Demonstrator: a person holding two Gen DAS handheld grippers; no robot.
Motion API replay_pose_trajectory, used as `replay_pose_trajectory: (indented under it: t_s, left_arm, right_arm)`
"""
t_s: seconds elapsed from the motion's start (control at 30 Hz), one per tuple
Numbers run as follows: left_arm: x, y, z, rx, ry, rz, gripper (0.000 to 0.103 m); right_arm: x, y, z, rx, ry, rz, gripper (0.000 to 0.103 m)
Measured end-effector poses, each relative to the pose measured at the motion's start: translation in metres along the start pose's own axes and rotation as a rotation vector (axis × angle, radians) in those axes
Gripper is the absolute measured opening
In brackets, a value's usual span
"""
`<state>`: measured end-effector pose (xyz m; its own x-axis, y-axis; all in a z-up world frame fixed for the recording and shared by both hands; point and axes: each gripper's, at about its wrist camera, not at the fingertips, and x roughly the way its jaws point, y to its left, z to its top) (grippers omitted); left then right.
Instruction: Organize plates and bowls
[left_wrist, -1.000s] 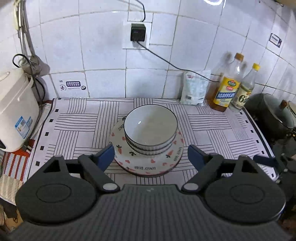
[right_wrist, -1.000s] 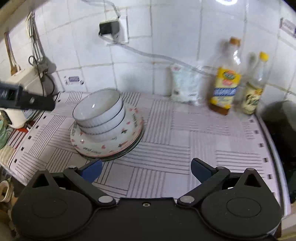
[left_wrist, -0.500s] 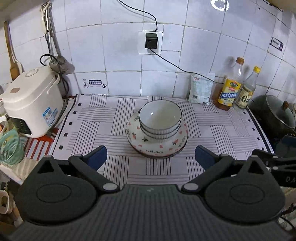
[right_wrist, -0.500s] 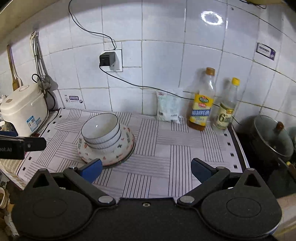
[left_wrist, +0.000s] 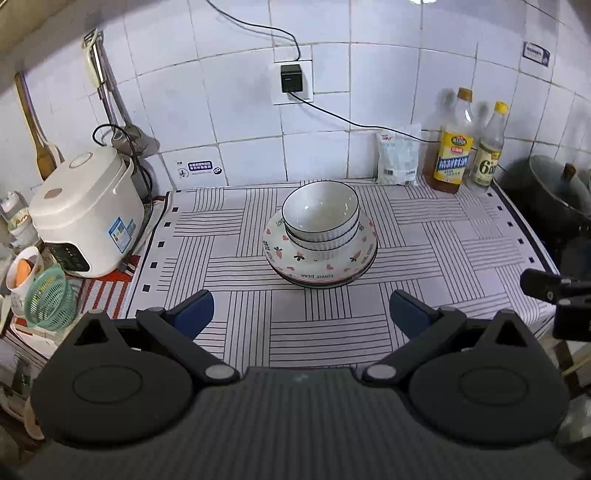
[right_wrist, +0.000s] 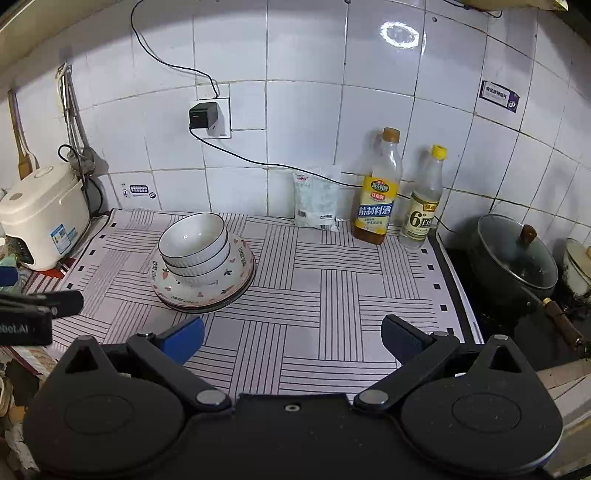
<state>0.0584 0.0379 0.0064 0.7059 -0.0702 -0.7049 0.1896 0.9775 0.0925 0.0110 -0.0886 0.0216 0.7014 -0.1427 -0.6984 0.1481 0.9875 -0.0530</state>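
Note:
White ribbed bowls (left_wrist: 320, 214) (right_wrist: 192, 236) are nested together on a stack of patterned plates (left_wrist: 321, 267) (right_wrist: 201, 291) in the middle of the striped mat. My left gripper (left_wrist: 301, 314) hangs well back from the stack, open, with nothing between its blue pads. My right gripper (right_wrist: 291, 338) is open too and empty, back from the stack and to its right. Each gripper shows at the edge of the other's view: the right one's body at the left wrist view's right edge, the left one's at the right wrist view's left edge.
A white rice cooker (left_wrist: 85, 218) stands at the left, with a green basket (left_wrist: 46, 299) and a cup near it. A salt bag (left_wrist: 399, 158), two bottles (left_wrist: 453, 147) (left_wrist: 488, 147) line the tiled wall. A lidded dark pot (right_wrist: 515, 258) sits at the right. A power cable crosses the wall.
Both grippers have pulled back and up from the stack, so the bowls and plates look smaller and farther. The left gripper's jaws have spread a little wider.

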Motion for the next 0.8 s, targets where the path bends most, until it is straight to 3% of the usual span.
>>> replay_pose_trajectory:
  t_s: [0.33, 0.6, 0.8]
  left_arm:
    - [-0.0026, -0.0085, 0.007, -0.002, -0.008, -0.013, 0.103]
    - [-0.0032, -0.0061, 0.0035, -0.017, -0.011, 0.04, 0.103]
    - [0.0018, -0.0044, -0.0016, -0.014, -0.017, 0.035, 0.103]
  right_arm:
    - [-0.0053, 0.0021, 0.0027, 0.001, -0.013, -0.033, 0.103]
    - [0.0, 0.0047, 0.0006, 0.013, -0.003, -0.016, 0.103]
    - [0.0024, 0.0071, -0.0063, 0.012, -0.023, -0.028, 0.103]
